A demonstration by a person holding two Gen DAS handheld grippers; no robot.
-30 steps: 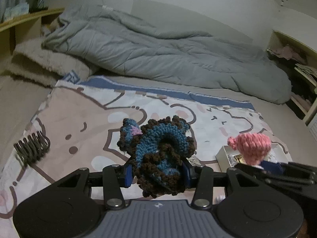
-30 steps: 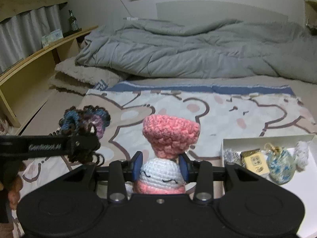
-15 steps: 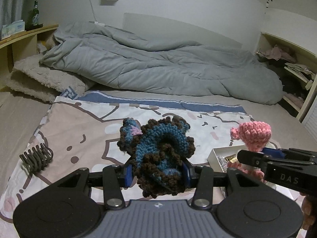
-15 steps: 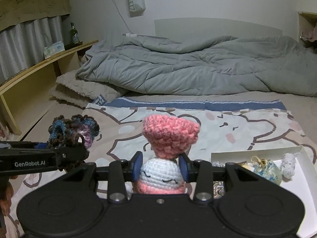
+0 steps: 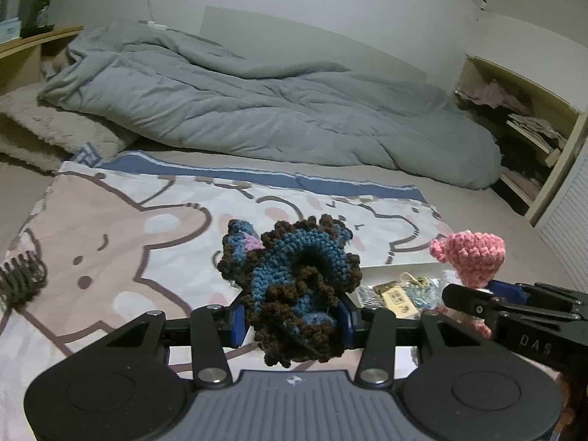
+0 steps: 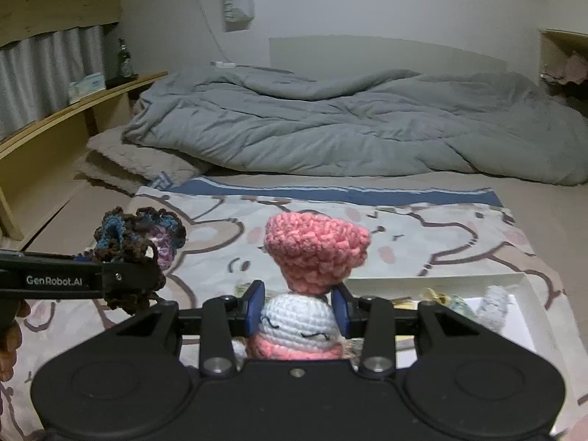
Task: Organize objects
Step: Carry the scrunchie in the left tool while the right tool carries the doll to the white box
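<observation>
Progress looks partial: a white box (image 6: 522, 316) on the cartoon blanket (image 5: 110, 242) already holds a few small things, among them a gold-wrapped packet (image 5: 395, 299), a blue-green pouch (image 5: 422, 286) and a fuzzy white piece (image 6: 494, 305).

Two more items are in the air, not yet put away. The left tongs (image 5: 292, 321) are closed on a brown-and-blue crochet scrunchie (image 5: 294, 286), squeezed between the blue pads above the blanket. The right tongs (image 6: 296, 312) are clamped on a crochet doll (image 6: 297, 327) with a pale face and a pink hat (image 6: 316, 253), held just left of the box.

Left to do, as I judge it: set both crochet pieces in the box. A dark claw clip (image 5: 20, 281) also lies on the blanket's left edge; it is blurred, so possibly something else, and it may need collecting too.
</observation>
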